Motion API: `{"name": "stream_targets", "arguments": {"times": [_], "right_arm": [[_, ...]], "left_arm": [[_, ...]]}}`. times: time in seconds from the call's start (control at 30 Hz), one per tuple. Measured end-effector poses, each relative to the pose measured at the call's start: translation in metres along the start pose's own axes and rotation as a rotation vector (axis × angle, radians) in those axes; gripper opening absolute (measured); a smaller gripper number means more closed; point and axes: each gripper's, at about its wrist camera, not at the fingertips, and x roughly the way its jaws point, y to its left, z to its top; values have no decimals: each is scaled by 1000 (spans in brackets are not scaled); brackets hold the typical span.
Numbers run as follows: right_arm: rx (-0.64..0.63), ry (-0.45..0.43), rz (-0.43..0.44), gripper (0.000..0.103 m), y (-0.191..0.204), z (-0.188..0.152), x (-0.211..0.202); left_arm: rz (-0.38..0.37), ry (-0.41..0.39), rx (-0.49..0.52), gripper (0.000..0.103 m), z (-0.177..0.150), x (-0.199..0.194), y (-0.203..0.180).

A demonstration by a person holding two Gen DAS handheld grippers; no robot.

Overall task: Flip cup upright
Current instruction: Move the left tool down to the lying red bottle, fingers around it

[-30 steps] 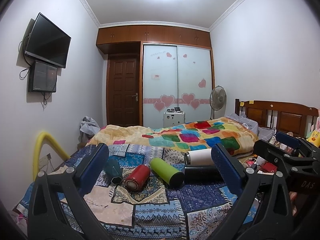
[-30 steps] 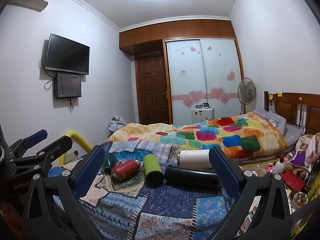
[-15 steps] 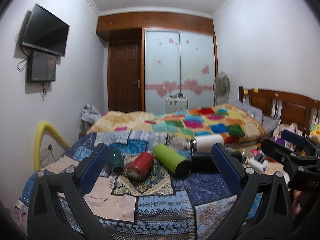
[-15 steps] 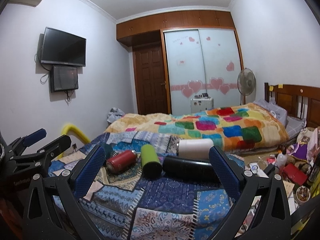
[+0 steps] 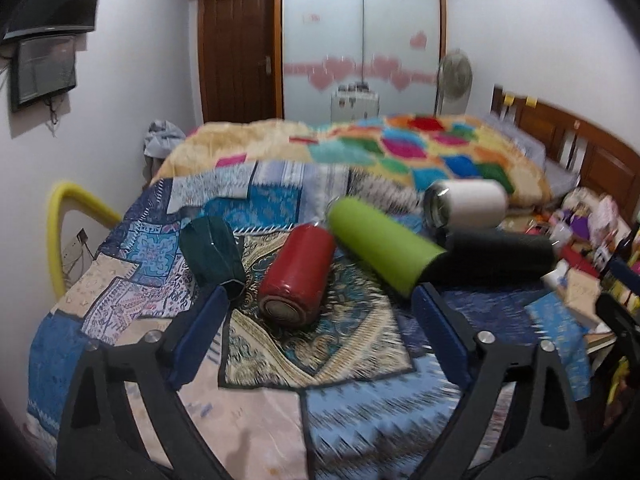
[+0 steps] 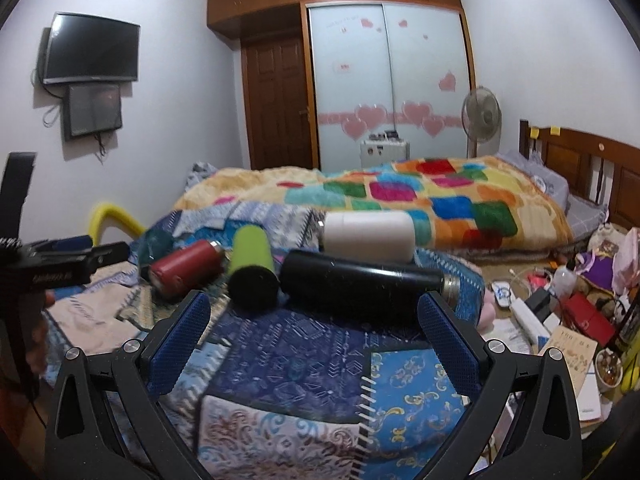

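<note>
Five cups lie on their sides across the patchwork quilt (image 5: 132, 292) in front of you. Your left gripper (image 5: 320, 336) hangs spread wide and holding nothing, and the red cup (image 5: 296, 274) sits just beyond the gap between its pads, long axis running toward you with its flat end facing the camera. Left of it is the dark teal cup (image 5: 210, 254), also tipped over, near your left pad. The green cup (image 5: 384, 246) slants from far left to near right, touching the black cup (image 5: 500, 256), which stretches crosswise; the white cup (image 5: 466, 204) lies behind them, its opening pointing left.

Your right gripper (image 6: 316, 340) is likewise spread and empty, low over the quilt with the black cup (image 6: 360, 282) crosswise just ahead. Bare quilt lies open between you and the cups. The quilt drops off on the right toward floor clutter (image 6: 560, 312). Behind is a colourful blanket (image 6: 420, 196), a wardrobe (image 6: 384, 84) and a wall TV (image 6: 90, 54).
</note>
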Motion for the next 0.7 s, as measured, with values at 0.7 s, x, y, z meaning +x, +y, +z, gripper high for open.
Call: {"name": "stream_targets", "arguments": {"times": [0.7], "right_arm": [[-3,104,51,103,-8,-8,66]], "left_arm": [[-5,308,174,73,12,142,6]]}}
